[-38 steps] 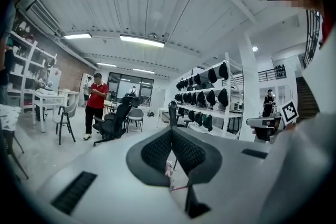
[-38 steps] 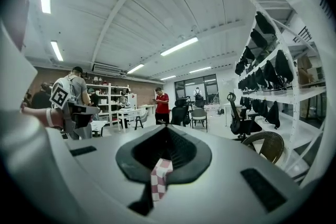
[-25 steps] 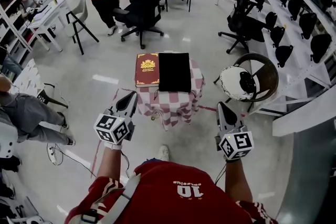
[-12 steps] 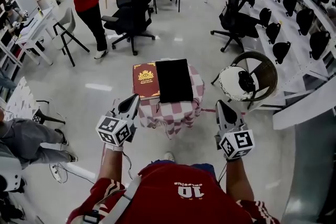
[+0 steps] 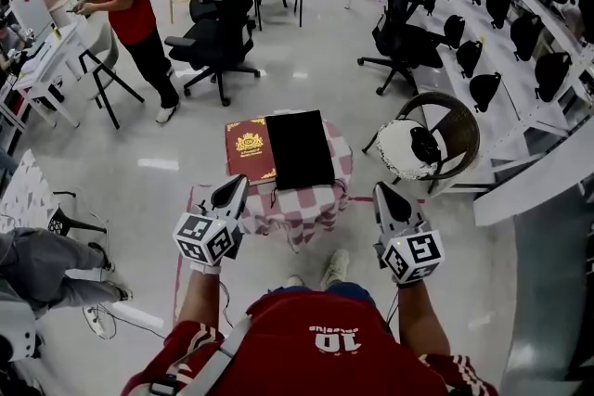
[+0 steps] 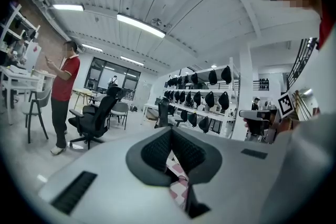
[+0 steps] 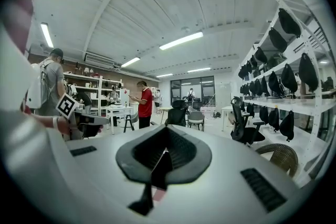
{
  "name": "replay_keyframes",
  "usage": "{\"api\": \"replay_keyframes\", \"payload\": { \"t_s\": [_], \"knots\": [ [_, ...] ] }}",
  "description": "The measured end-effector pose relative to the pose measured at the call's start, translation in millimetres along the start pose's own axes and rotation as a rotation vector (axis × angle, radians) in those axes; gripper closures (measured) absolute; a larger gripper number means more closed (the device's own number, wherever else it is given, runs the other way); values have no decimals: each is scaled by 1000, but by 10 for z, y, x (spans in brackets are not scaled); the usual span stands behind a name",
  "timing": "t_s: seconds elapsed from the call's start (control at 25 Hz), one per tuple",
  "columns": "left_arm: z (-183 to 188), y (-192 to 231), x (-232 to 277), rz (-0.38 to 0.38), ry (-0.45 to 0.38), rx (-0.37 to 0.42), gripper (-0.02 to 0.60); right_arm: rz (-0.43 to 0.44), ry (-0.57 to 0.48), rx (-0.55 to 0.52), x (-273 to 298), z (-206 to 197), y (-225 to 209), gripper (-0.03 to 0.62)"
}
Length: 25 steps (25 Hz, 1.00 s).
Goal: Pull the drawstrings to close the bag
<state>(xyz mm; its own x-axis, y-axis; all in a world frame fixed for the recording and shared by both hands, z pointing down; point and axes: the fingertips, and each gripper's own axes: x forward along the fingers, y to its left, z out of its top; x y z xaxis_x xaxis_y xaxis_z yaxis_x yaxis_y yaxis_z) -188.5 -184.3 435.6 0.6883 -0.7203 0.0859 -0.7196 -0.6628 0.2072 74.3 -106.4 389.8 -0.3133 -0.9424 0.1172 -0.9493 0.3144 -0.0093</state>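
A flat black bag (image 5: 299, 149) lies on a small table under a red-and-white checked cloth (image 5: 302, 201), with a dark red book (image 5: 248, 148) beside it on the left. No drawstrings can be made out at this distance. My left gripper (image 5: 233, 188) hovers off the table's near left corner, jaws shut and empty. My right gripper (image 5: 381, 193) floats to the right of the table, also shut with nothing in it. In the left gripper view (image 6: 171, 130) and the right gripper view (image 7: 168, 129) the dark pads meet, and only a sliver of checked cloth shows below them.
A person in a red shirt (image 5: 125, 9) stands far left by a white desk (image 5: 46, 60). Black office chairs (image 5: 218, 37) sit beyond the table. A round wicker chair (image 5: 432, 139) is close on the right. Shelves of black bags (image 5: 520, 32) line the right wall.
The view has closed in on the table, which now sits lower and nearer. Both grippers have kept their places at either side, still shut. The person in red has shifted left.
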Motion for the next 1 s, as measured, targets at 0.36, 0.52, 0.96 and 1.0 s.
{"api": "replay_keyframes", "payload": {
  "t_s": [0.36, 0.52, 0.96, 1.0],
  "knots": [
    [-119, -61, 111, -42, 41, 41, 574, 14, -12, 13, 109, -64, -34, 583],
    [-132, -64, 171, -46, 56, 68, 572, 25, -11, 19, 158, -99, -30, 583],
    [-507, -126, 329, -113, 110, 94, 489, 46, 20, 33, 250, -329, 31, 583],
    [-566, -117, 355, -119, 118, 91, 486, 47, 24, 35, 264, -350, 26, 583]
  ]
}}
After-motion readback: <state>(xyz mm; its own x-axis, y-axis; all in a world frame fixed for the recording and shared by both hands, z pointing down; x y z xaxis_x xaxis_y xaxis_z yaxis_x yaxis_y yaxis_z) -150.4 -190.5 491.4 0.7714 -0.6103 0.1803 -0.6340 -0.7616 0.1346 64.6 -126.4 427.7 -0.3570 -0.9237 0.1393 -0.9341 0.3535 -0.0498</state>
